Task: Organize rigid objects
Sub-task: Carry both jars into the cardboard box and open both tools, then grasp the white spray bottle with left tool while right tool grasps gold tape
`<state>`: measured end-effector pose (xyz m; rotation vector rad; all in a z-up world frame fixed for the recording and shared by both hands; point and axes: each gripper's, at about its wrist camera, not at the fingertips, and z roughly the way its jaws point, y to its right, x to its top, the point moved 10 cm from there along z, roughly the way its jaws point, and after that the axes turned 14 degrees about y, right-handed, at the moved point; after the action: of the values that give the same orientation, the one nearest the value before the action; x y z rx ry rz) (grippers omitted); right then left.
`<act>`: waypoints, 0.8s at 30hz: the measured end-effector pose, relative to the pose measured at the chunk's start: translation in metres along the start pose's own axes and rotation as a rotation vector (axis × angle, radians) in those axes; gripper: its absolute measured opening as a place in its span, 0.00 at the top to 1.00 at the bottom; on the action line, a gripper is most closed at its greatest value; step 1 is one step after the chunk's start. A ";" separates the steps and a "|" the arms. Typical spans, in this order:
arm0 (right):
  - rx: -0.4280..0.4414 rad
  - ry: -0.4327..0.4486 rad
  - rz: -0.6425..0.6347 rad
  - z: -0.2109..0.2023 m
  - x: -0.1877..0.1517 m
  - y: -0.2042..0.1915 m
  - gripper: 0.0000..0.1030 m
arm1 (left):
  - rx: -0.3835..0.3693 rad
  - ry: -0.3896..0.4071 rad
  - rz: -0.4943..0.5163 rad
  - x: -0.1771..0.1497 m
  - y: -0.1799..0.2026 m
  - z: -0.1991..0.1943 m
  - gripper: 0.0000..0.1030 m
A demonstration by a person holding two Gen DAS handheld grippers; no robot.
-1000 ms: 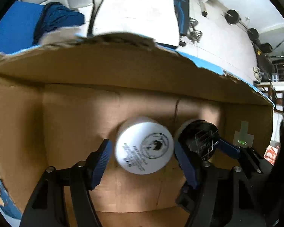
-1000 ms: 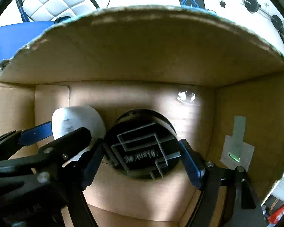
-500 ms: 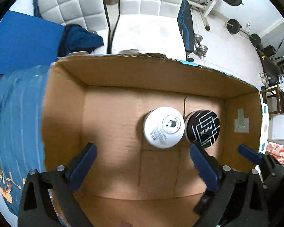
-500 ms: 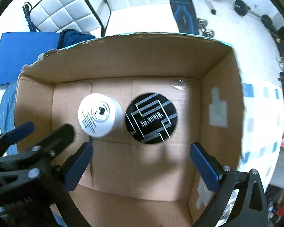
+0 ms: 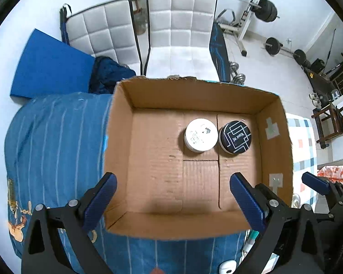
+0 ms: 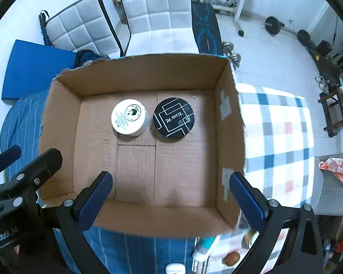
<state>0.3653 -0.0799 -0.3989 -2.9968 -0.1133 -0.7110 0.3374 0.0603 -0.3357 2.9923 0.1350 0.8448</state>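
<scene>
Now we hold both grippers above the cardboard box [image 6: 146, 219], which sits on a bed with a blue striped cover [image 5: 54, 141] and a checked cover [image 6: 276, 123]. The left gripper [image 5: 171, 196] has its jaws spread wide and empty, and the right gripper [image 6: 170, 194] likewise has its jaws spread with nothing between them.

Inside the box, two round containers stand on the floor toward the far wall: a white jar [image 6: 128, 117] and a black tin [image 6: 173, 117] with white line markings. They sit just beside each other, perhaps touching, the white one to the left of the black.

We judge that these two are already put away. More remains, though: at the bottom edge of the right wrist view, outside the box on the bed, we see a tube with a teal band [image 6: 205, 246], a small brown item [image 6: 232, 258] and the top of a white container [image 6: 175, 268]. These likely still need to go in, so the task looks partly done.
</scene>
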 end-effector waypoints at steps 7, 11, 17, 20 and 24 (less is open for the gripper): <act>-0.017 0.084 -0.015 -0.062 -0.018 -0.011 0.00 | -0.020 0.078 0.017 -0.013 -0.003 -0.057 0.02; -0.011 0.125 -0.010 -0.099 -0.035 -0.014 0.00 | -0.032 0.130 0.039 -0.020 -0.002 -0.093 0.02; 0.006 0.169 0.023 -0.141 -0.060 -0.012 0.00 | -0.077 0.170 0.060 -0.035 0.009 -0.137 0.02; 0.053 0.186 0.065 -0.156 -0.073 -0.003 0.00 | -0.099 0.179 0.059 -0.045 0.017 -0.151 0.02; 0.096 0.145 0.126 -0.160 -0.100 0.029 0.00 | -0.114 0.169 0.082 -0.063 0.040 -0.158 0.02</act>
<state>0.2077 -0.1265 -0.3024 -2.8207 0.0467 -0.8789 0.2044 0.0159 -0.2318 2.8358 -0.0311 1.0744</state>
